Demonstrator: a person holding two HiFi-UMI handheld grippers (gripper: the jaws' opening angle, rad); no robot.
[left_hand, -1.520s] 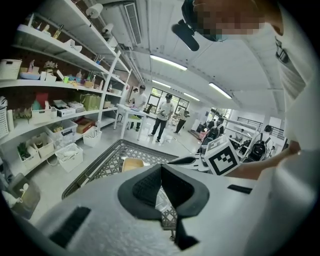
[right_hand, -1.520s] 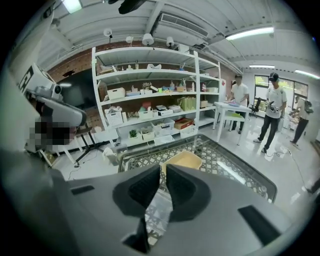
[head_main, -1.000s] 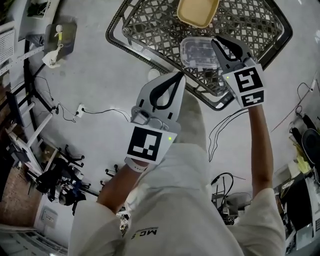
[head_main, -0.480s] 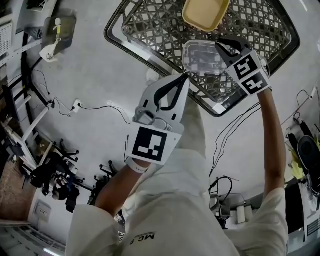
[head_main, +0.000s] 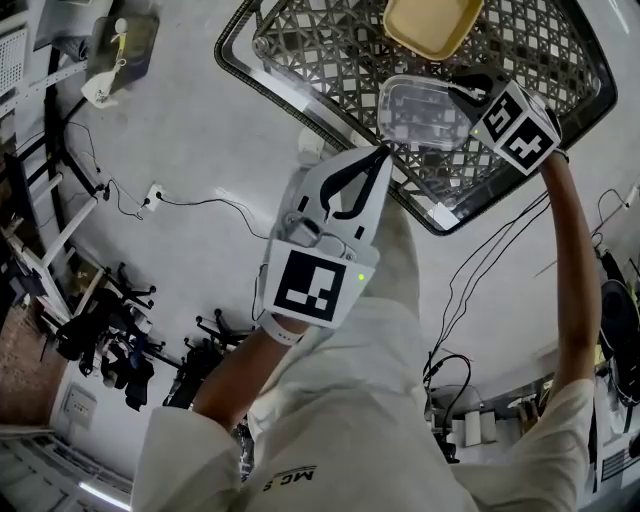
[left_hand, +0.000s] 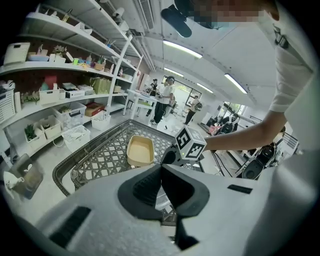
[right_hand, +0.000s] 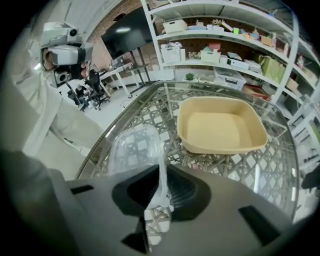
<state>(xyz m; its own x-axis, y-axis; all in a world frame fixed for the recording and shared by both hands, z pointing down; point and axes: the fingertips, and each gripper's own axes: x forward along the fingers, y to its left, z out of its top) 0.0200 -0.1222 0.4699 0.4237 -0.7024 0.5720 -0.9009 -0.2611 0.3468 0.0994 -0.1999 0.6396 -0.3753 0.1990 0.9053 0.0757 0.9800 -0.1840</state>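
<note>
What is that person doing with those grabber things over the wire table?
A person holds a two-jaw gripper in each hand above a dark metal lattice table. The right gripper is shut on the rim of a clear plastic rectangular container at the table's near side. A tan shallow rectangular tray rests on the lattice just beyond it. The left gripper is shut with nothing in it, held by the table's near edge, apart from both the container and the tray.

Clear glossy plastic container (right_hand: 134, 147), matt beige plastic tray (right_hand: 220, 125), dark woven lattice table (head_main: 330, 50) with glossy rim
</note>
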